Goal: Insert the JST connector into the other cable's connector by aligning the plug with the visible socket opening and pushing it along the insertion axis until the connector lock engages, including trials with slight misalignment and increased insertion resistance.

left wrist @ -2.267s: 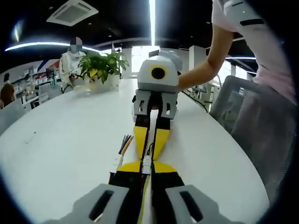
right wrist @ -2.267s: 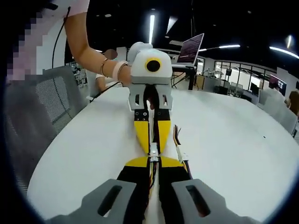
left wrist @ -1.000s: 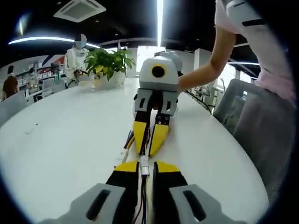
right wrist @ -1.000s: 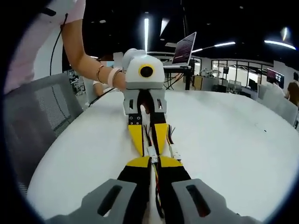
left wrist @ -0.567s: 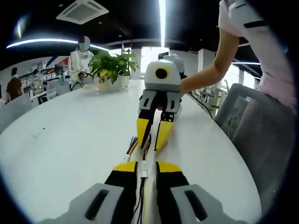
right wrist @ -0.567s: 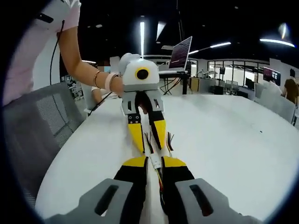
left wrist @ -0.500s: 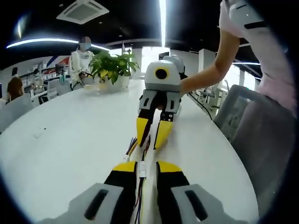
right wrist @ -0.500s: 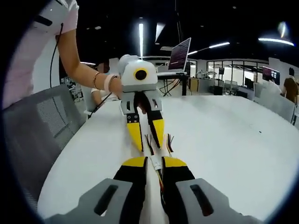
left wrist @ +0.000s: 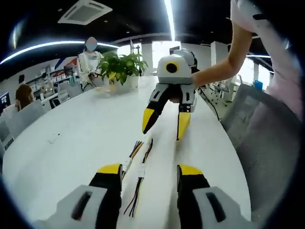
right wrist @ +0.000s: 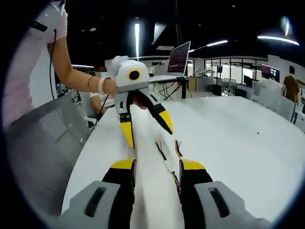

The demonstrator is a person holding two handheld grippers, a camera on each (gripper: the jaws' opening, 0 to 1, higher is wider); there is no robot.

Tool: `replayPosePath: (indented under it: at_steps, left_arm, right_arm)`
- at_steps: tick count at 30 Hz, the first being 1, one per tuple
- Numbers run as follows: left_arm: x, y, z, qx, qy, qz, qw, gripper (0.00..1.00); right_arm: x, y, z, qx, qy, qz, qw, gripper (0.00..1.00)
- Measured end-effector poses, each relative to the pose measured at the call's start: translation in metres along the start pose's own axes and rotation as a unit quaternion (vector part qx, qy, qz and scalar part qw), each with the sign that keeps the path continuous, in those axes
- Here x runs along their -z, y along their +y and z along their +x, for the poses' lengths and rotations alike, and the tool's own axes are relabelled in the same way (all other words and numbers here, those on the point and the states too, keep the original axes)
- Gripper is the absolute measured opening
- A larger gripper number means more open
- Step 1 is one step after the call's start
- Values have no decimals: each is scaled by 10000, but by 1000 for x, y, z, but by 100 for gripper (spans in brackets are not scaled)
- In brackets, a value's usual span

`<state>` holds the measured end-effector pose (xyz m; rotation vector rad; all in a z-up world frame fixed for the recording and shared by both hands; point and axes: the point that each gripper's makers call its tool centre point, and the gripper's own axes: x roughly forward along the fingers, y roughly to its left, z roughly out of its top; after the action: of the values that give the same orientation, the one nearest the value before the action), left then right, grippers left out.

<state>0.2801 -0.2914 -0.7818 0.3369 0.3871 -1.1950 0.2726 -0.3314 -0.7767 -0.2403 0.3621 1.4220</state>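
Note:
Between my left gripper's [left wrist: 150, 171] wide-open yellow-tipped jaws, a white JST connector [left wrist: 141, 170] lies on the white table [left wrist: 71, 143], with coloured wires running out of both its ends. It looks like two plugs joined in one line. A second cable [left wrist: 127, 164] lies just left of it. The right gripper [left wrist: 165, 126] faces me from across, open and raised. In the right gripper view my right gripper [right wrist: 157, 166] is open, and the connector [right wrist: 169, 166] rests on the table near its right jaw. Beyond it the left gripper [right wrist: 147, 131] hangs open.
A potted plant [left wrist: 119, 67] stands at the table's far end, with people seated behind it. A grey mesh chair [left wrist: 248, 109] is at the table's edge by the person holding the grippers. An open laptop [right wrist: 180, 57] sits on a stand behind.
Both grippers were shut on the cable ends with the connector between them. Both have now opened, let go and drawn apart and upward. The cable lies loose on the table.

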Motion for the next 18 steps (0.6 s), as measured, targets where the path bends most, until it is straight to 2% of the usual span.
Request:
replayPosePath:
  at_steps: [2, 3, 5, 13, 18]
  left_arm:
    - [0, -2, -4, -109, 60, -134, 9998, 57]
    - [1, -3, -6, -130, 78, -123, 9998, 60]
    - [3, -7, -12, -217, 147, -151, 9995, 65]
    - [4, -23, -39, -471, 317, -370, 9977, 70]
    - [6, -25, -50, -775, 429, -651, 9939, 73]
  right_arm:
    - [-2, 3, -4, 97, 58, -70, 9999, 38]
    - [2, 3, -9, 229, 305, -248, 9990, 39]
    - [2, 11, -11, 217, 328, -235, 9989, 45]
    - [0, 24, -26, 397, 353, 49, 9986, 57]
    - [-5, 21, -30, 732, 356, 207, 9965, 76]
